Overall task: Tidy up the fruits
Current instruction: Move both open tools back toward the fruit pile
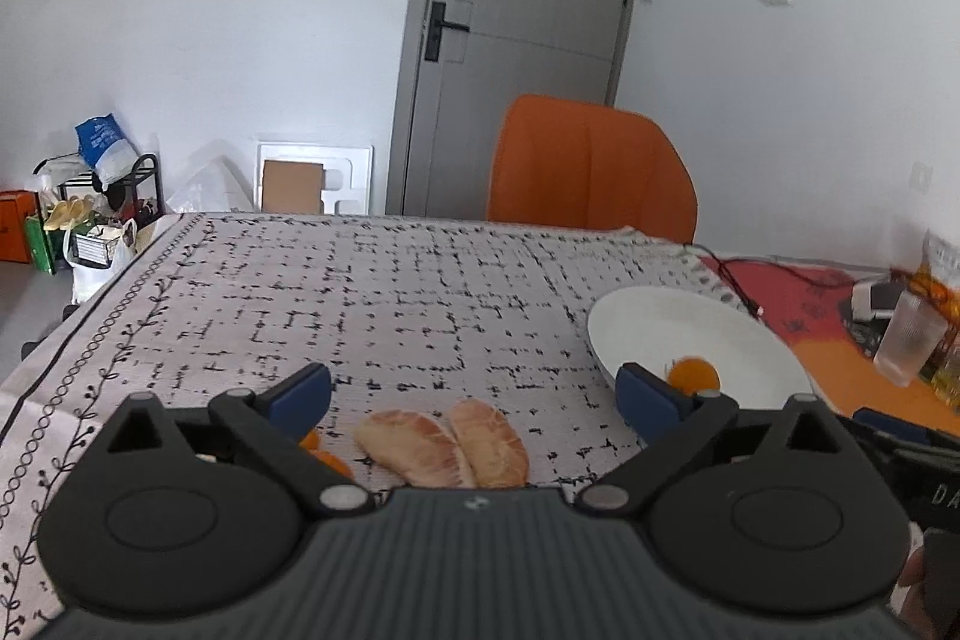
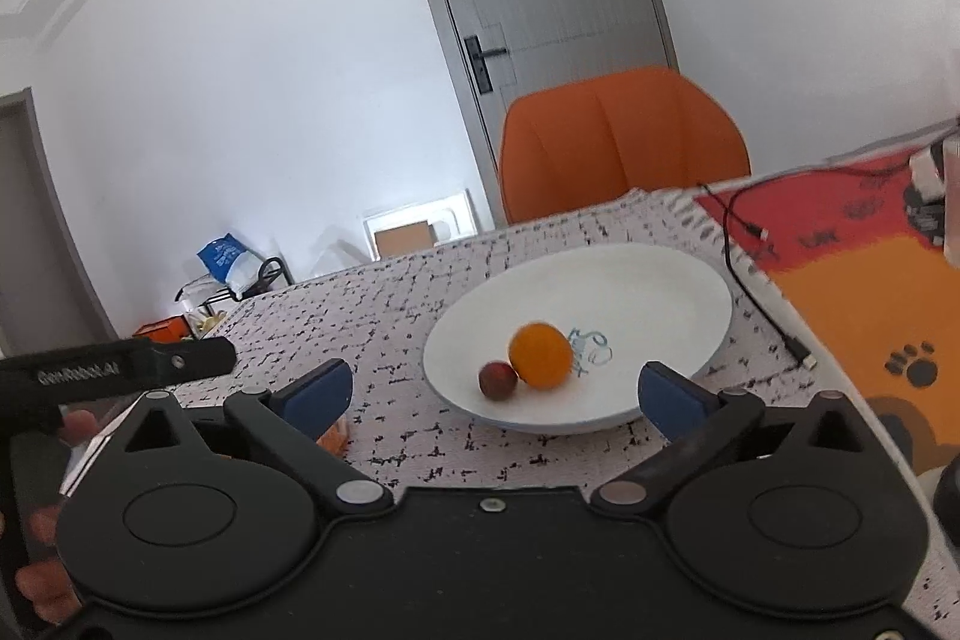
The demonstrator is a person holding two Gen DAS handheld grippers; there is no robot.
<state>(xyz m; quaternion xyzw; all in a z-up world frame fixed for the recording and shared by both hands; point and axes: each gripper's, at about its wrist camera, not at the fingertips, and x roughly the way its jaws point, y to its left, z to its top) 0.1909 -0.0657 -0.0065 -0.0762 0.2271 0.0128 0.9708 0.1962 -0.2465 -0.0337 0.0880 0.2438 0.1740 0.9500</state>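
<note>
My left gripper (image 1: 474,388) has its jaws wide apart and nothing between the pads. Just ahead of it, low at 6 o'clock in its view, two peeled pomelo segments (image 1: 444,442) lie side by side on the tablecloth (image 1: 360,292), touching along their long edges. At 7 o'clock, half hidden under my left finger, are some orange pieces (image 1: 327,454); I cannot tell what they are exactly.

My right gripper (image 2: 495,394) is spread just as wide and is also empty. From it, the white plate (image 2: 660,280) sits at 12 o'clock, close in front. An orange (image 2: 540,355) and a small red fruit (image 2: 498,381) rest in it, touching each other, toward the near rim. The same plate shows at 2 o'clock from the left gripper.

As I judge it, the sorting is partway: two fruits are on the plate, while the pomelo and the orange pieces are still on the cloth. Those are what I have left to carry over. Beyond the table stands an orange chair (image 2: 624,142), and a cable (image 2: 756,292) trails at 2 o'clock, clear of the plate.
</note>
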